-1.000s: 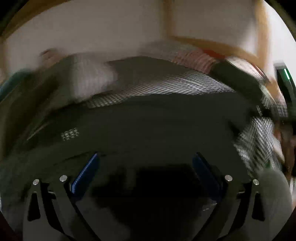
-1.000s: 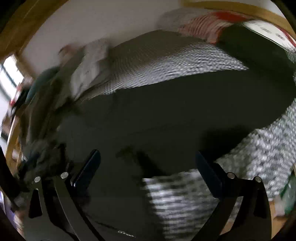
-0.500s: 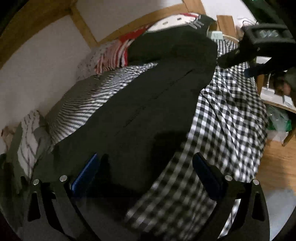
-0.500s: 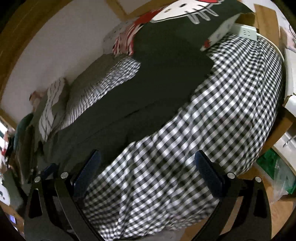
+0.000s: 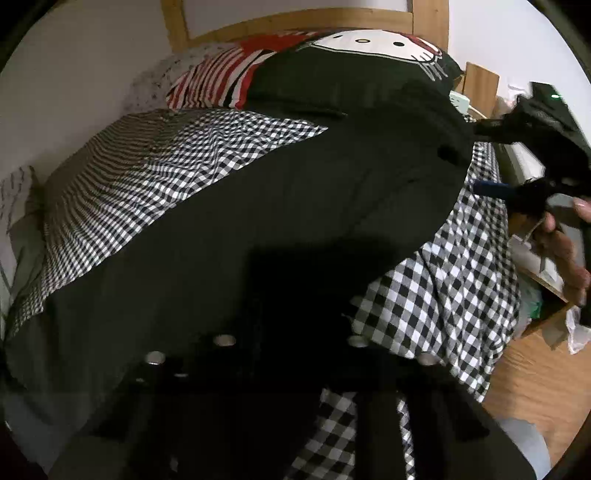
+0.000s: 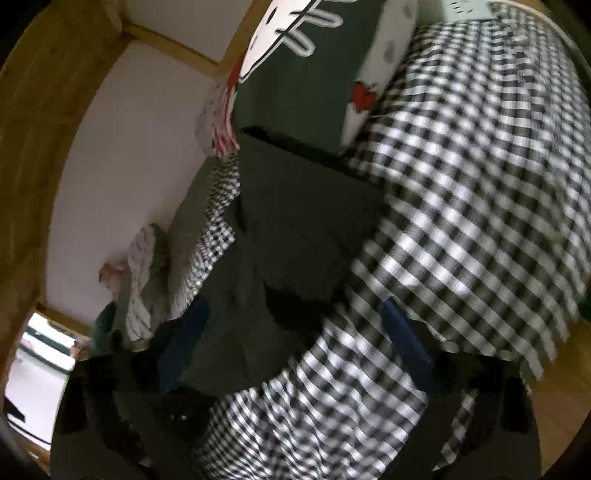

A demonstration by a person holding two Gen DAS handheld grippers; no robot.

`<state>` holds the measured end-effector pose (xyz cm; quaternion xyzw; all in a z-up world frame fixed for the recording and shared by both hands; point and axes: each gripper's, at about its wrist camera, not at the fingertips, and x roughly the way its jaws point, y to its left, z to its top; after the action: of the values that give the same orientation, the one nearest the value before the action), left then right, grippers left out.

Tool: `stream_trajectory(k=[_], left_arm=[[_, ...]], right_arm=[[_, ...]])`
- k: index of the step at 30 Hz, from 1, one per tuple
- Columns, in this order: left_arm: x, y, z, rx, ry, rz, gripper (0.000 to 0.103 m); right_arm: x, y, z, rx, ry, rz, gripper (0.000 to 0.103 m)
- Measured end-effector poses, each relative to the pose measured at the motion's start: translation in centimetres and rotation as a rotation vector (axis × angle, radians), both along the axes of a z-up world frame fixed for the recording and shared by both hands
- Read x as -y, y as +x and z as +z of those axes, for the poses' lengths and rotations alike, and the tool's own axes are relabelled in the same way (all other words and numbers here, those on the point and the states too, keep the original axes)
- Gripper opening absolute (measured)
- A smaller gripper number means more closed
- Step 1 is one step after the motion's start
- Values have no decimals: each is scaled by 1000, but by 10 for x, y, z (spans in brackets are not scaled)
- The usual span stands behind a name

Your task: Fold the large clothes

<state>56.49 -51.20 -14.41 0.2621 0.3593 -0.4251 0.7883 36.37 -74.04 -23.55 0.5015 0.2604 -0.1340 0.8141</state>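
Observation:
A large dark garment (image 5: 280,206) lies spread lengthwise on a black-and-white checked bedspread (image 5: 454,280). In the left wrist view my left gripper (image 5: 291,343) sits low over the garment's near end; its fingers are closed together and lost in dark cloth and shadow. The right gripper (image 5: 491,158) shows at the far right of that view, open, at the garment's far corner. In the right wrist view the right gripper (image 6: 295,339) is open, its blue pads (image 6: 406,343) wide apart above the garment (image 6: 295,229) edge and bedspread (image 6: 480,177).
A dark cartoon-cat pillow (image 5: 354,70) and a red striped pillow (image 5: 218,81) lie at the wooden headboard (image 5: 295,18). A wall runs along the bed's far side. Folded striped cloth (image 6: 144,280) lies by the wall. Wooden floor (image 5: 528,373) is to the right.
Both grippers have swung across the bed. The left gripper's fingers, wide apart half a second ago, have closed low over the garment's near end. The right gripper has turned and stays open.

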Motion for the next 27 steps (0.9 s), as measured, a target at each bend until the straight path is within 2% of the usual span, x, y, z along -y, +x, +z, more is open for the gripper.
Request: stream_trajectory(k=[4,6,7,9,10,15,17,18,20,22,27], left_arm=[[-10,-1,17,-27,-40,-4,9],[-17,-5,22,-28,-47,-3,9],[-19,-6,24,-33,-45,-4,9],[-17,-7,22,-36,-30,-7,9],[-16,-9,18,-27,-13,-10,9],[-13,-20,3,-20,15,-1,15],[-16,-22,0,-19,-2,15,16],[-19,-20,-1,-32,-16,32,19],[-24,-18,0,-50,-35,69,34],[-33,-16,3,-50,-48,108,61],[-46,-16,3,-49,-37,94,63]], right_arm=[[8,28,-1,-3,9,21,71],[9,40,-11,-27,35,26,49],[10,43,-13,-16,27,24,45],[10,51,-15,27,30,43,25],[8,50,-12,67,37,42,22],[-23,38,27,226,-52,37,19],[-29,40,37,269,-61,60,19],[-33,46,39,262,-64,65,19],[-34,51,40,244,-61,56,19],[-37,57,42,241,-47,57,19],[-43,61,45,231,-35,23,14]])
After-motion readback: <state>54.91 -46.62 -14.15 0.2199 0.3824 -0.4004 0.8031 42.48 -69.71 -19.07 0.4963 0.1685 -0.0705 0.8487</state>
